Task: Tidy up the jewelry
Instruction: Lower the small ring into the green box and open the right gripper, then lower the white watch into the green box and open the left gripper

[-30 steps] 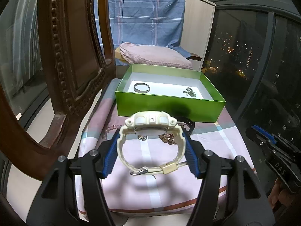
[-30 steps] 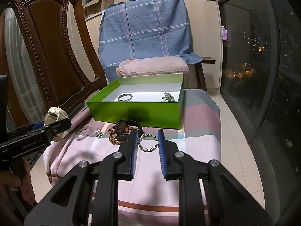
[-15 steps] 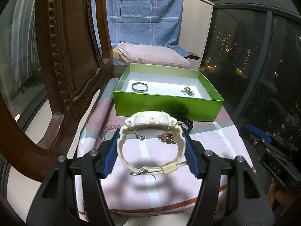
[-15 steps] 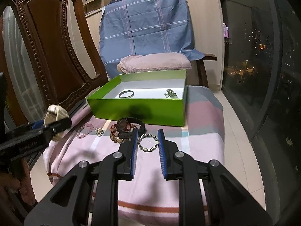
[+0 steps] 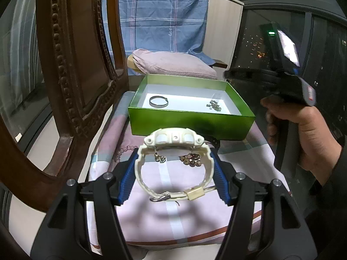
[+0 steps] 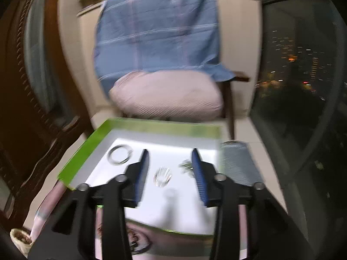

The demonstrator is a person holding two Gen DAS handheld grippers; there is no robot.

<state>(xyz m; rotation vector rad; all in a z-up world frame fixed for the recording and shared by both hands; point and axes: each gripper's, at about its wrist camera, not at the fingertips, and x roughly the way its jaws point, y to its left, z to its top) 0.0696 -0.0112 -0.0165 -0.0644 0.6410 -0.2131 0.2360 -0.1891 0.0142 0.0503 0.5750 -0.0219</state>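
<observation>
Watch [image 5: 173,164] is sitting clamped between the left gripper [image 5: 173,173] fingers, above the striped cloth [image 5: 169,223], short of the green box [image 5: 190,123]. It is cream, strap buckled, face away from the camera. Right gripper [image 6: 171,173] is hanging wide open and empty over the box interior, a small ring [image 6: 162,176] lying between its fingers, a bangle [image 6: 119,154] to the left. Loose beads [image 5: 192,159] are lying behind the watch.

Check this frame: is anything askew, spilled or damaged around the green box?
Nothing stands out. The green box sits upright, a bangle and small pieces lying inside; the cream watch looks intact in the left gripper.
</observation>
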